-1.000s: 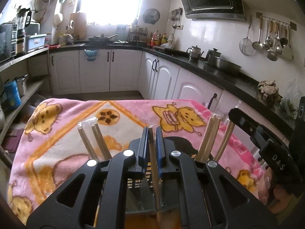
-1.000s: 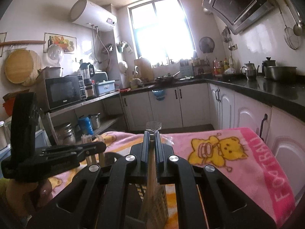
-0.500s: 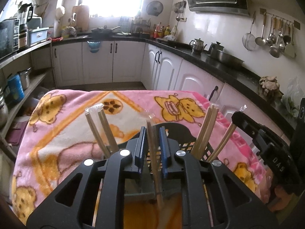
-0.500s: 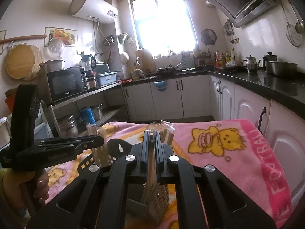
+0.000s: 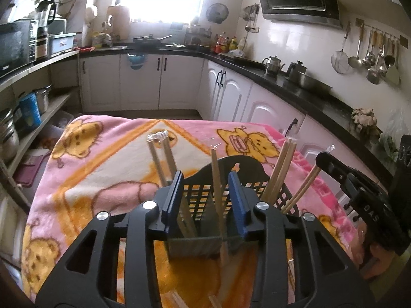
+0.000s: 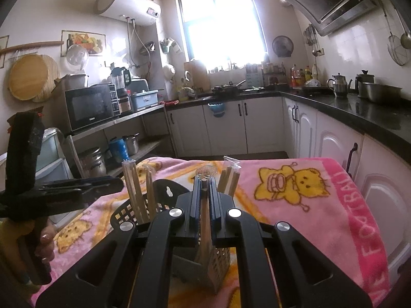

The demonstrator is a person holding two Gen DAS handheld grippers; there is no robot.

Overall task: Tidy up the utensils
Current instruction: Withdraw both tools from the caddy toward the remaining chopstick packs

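Note:
In the left wrist view my left gripper (image 5: 205, 174) hangs over a black slotted basket (image 5: 246, 164), its jaws opening. One wooden chopstick (image 5: 215, 169) stands in the basket between the blue pads (image 5: 237, 200), which do not press on it. More chopsticks (image 5: 280, 169) lean at the basket's right, and a wrapped pair (image 5: 160, 154) at its left. In the right wrist view my right gripper (image 6: 204, 181) is shut on the wooden handle of a small mesh skimmer (image 6: 205, 171). The handle reaches down into a grey perforated metal holder (image 6: 215, 264).
A pink cartoon blanket (image 6: 295, 205) covers the table. White cabinets (image 5: 231, 92) and a black counter (image 5: 308, 95) with kettles run along the right. Shelves with pots (image 6: 128, 143) and a microwave (image 6: 90, 107) stand to the left. A hand (image 6: 46, 243) holds the left gripper's handle.
My left gripper's jaws have parted and let go of the chopstick, which stays upright in the basket, and the gripper has drawn back a little. The right gripper stays shut on the skimmer handle.

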